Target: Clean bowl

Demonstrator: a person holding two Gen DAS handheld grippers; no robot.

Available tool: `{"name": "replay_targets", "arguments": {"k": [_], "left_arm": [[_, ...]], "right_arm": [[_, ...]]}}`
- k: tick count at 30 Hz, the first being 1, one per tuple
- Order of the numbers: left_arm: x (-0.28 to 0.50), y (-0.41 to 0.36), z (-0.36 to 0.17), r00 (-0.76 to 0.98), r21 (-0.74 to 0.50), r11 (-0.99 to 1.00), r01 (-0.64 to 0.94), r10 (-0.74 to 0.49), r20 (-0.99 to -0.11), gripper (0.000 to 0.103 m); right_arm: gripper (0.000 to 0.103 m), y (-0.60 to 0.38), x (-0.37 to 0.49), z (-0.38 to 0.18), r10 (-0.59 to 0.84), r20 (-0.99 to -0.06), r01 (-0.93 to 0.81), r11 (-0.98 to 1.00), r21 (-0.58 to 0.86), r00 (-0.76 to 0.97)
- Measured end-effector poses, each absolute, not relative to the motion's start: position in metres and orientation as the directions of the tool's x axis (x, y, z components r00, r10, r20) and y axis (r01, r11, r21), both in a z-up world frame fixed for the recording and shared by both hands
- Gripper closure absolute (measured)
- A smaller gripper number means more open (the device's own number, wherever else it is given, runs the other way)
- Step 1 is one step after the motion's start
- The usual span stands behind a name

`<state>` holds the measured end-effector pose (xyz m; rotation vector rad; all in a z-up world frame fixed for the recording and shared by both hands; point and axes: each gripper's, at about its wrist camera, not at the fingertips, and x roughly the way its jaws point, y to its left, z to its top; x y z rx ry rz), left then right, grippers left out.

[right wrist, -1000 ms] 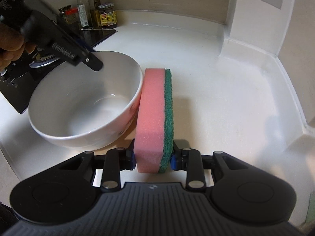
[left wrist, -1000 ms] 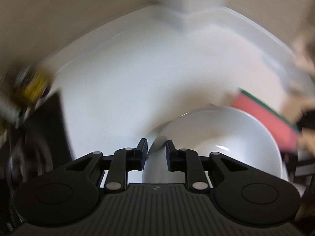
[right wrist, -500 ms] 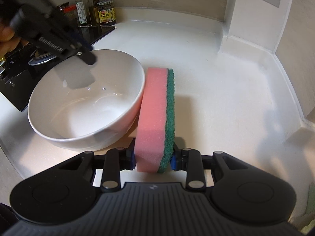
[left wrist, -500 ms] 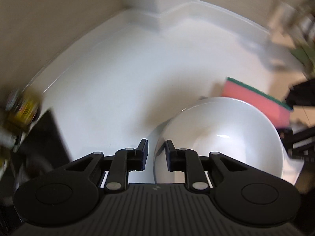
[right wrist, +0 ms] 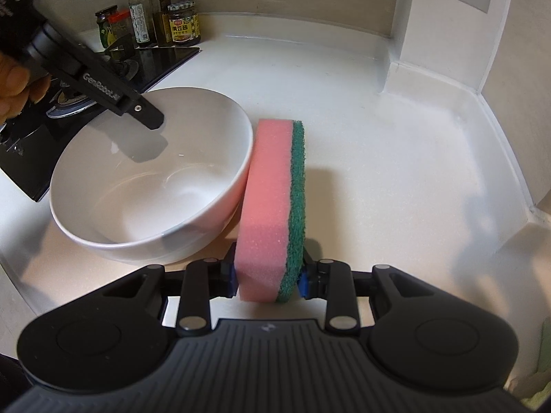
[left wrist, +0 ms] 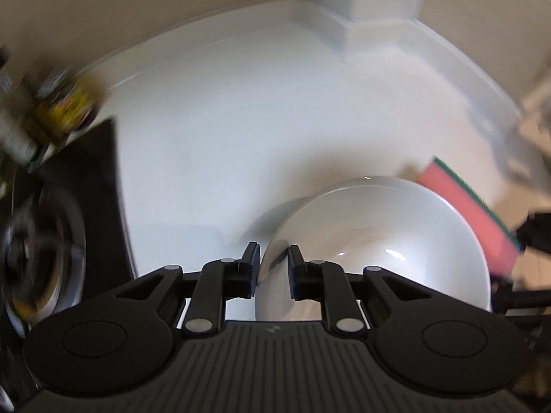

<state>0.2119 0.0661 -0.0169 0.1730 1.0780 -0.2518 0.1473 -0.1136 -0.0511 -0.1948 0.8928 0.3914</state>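
Note:
A white bowl point(right wrist: 137, 206) point(left wrist: 378, 241) rests on the white counter point(right wrist: 378, 137), its far-left rim a little raised. My left gripper point(left wrist: 272, 265) straddles that rim with one finger outside and one inside, shut on it. From the right wrist view its black finger point(right wrist: 144, 117) reaches over the rim, and a hand holds it at the left edge. My right gripper point(right wrist: 268, 278) is shut on a pink sponge with a green scouring side point(right wrist: 272, 199) point(left wrist: 471, 216). The sponge stands on edge, its pink face against the bowl's outer right wall.
A black gas cooktop point(right wrist: 162, 58) point(left wrist: 86, 206) lies left of the bowl. Several sauce bottles and jars point(right wrist: 155, 17) stand behind it by the wall. A white pillar with a vent grille point(right wrist: 447, 17) rises at the back right. The counter's raised rim point(right wrist: 499, 158) runs along the right.
The left gripper has swung slightly while staying on the bowl's rim, and the bowl has shifted a little. The sponge stays against the bowl's side in the right gripper.

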Motion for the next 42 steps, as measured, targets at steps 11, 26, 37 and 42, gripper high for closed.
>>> {"name": "replay_targets", "arguments": {"k": [11, 26, 37, 42], "left_arm": [[0.201, 0.053, -0.008, 0.507, 0.161, 0.891, 0.424, -0.086, -0.858, 0.083], [0.219, 0.035, -0.010, 0.432, 0.221, 0.684, 0.695, -0.152, -0.889, 0.088], [0.198, 0.070, -0.016, 0.547, 0.035, 0.985, 0.169, -0.064, -0.835, 0.088], [0.201, 0.077, -0.008, 0.503, 0.034, 0.963, 0.268, -0.109, -0.858, 0.085]], "right_arm": [[0.076, -0.113, 0.141, -0.052, 0.247, -0.781, -0.407, 0.914, -0.010, 0.574], [0.076, -0.113, 0.142, -0.051, 0.244, -0.783, -0.415, 0.910, -0.020, 0.572], [0.076, -0.112, 0.141, -0.051, 0.227, -0.786, -0.373, 0.928, -0.005, 0.575], [0.075, -0.114, 0.141, -0.050, 0.220, -0.790, -0.360, 0.933, 0.000, 0.572]]}}
